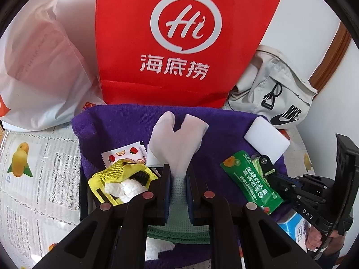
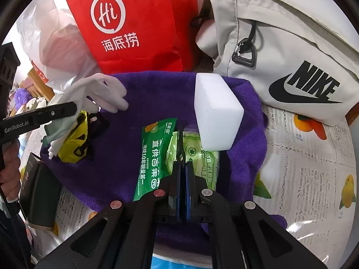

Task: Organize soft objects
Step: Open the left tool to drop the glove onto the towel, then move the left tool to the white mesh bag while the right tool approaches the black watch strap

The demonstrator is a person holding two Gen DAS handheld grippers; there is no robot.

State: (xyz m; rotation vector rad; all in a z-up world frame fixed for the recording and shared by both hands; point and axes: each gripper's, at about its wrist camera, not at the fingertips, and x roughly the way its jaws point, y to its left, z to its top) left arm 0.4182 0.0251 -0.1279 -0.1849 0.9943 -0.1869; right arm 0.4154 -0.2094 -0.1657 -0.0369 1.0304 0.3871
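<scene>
A purple towel point(image 1: 125, 130) lies spread on the table; it also shows in the right wrist view point(image 2: 152, 94). My left gripper point(image 1: 178, 170) is shut on a white glove point(image 1: 177, 139) and holds it above the towel; the glove shows in the right wrist view point(image 2: 101, 92). A yellow mesh pouch point(image 1: 116, 174) with white cloth, a white sponge block point(image 2: 215, 109), a green sachet point(image 2: 154, 154) and a light green packet point(image 2: 195, 148) lie on the towel. My right gripper point(image 2: 182, 165) is shut, with a thin black loop at its tips over the packets.
A red paper bag point(image 1: 186, 38), a white plastic bag point(image 1: 40, 67) and a beige Nike bag point(image 2: 291, 51) stand behind the towel. A fruit-print tablecloth point(image 2: 309, 170) covers the table. A black box point(image 2: 38, 197) lies at the towel's left edge.
</scene>
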